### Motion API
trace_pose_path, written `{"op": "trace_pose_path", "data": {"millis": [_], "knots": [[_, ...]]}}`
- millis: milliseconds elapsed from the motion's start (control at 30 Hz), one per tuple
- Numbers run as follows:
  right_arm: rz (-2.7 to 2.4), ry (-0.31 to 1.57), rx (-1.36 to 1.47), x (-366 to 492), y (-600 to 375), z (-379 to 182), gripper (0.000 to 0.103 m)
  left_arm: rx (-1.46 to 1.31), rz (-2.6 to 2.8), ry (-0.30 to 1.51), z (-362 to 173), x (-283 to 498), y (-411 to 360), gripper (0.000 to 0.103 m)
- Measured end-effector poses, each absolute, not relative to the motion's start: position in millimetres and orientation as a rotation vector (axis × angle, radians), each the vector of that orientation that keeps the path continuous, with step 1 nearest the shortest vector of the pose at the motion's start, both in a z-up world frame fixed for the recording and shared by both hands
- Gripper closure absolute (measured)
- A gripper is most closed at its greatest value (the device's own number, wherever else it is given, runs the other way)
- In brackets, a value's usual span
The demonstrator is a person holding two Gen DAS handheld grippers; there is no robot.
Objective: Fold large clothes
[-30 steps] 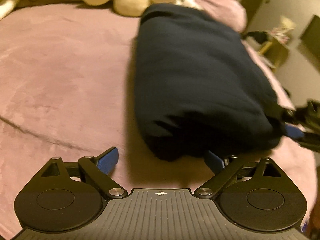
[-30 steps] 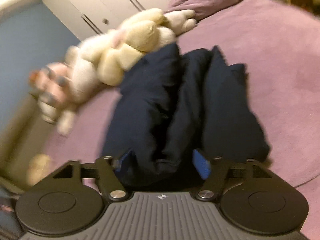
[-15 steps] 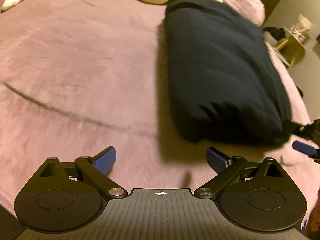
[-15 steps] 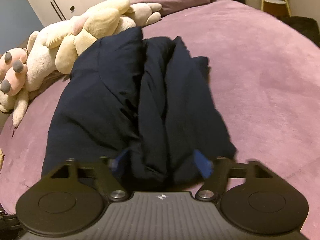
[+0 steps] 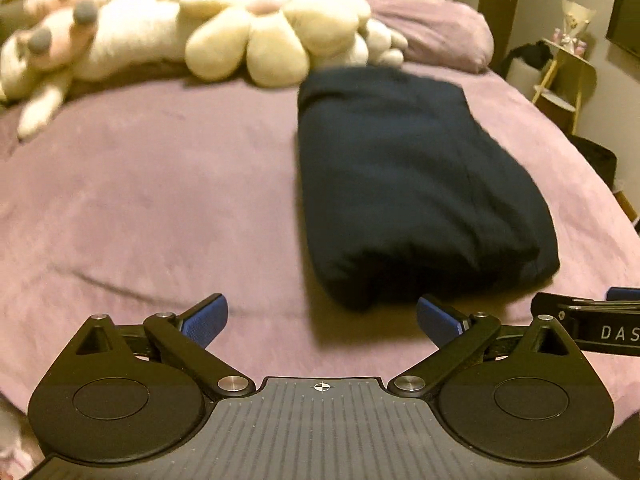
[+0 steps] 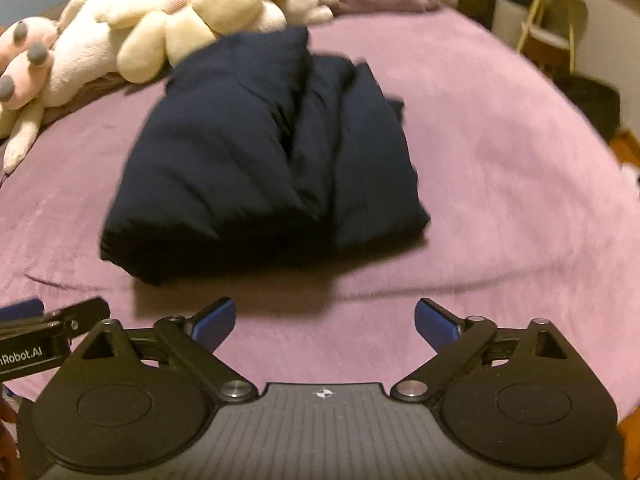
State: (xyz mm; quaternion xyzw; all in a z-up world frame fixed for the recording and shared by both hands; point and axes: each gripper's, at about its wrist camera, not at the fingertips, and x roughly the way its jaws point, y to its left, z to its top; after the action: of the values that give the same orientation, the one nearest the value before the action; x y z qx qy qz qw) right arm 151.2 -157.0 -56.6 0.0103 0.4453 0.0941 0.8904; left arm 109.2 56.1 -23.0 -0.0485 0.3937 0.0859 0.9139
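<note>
A dark navy garment (image 5: 412, 184) lies folded in a thick bundle on the purple bed cover (image 5: 160, 200); it also shows in the right wrist view (image 6: 264, 160), with folds running along its top. My left gripper (image 5: 322, 322) is open and empty, just short of the bundle's near end. My right gripper (image 6: 324, 320) is open and empty, a little back from the bundle. Each gripper shows at the edge of the other's view: the right one (image 5: 588, 320), the left one (image 6: 44, 316).
Cream and pink plush toys (image 5: 180, 36) lie along the bed's far side, touching the bundle's far end. A purple pillow (image 5: 436, 32) is behind them. A small side table (image 5: 568, 76) and a dark bin (image 6: 588, 100) stand off the bed's right edge.
Both grippers have let go of the garment and pulled back from it. The right gripper's jaws were around the bundle's near end and are now wide open and clear of it.
</note>
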Motion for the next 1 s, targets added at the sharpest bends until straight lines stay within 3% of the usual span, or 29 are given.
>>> {"op": "trace_pose_path", "data": {"millis": [300,1000], "knots": [[0.162,0.878,-0.024,161.3,-140.7,-31.2,0.002,-0.077,0.188,0.785,-17.6,110.6,50.9,0.0],[0.123,0.886,-0.036,157.5,-139.0,-30.5,0.001,-0.076,0.191,0.797,-19.6,107.8,49.3,0.0]]}}
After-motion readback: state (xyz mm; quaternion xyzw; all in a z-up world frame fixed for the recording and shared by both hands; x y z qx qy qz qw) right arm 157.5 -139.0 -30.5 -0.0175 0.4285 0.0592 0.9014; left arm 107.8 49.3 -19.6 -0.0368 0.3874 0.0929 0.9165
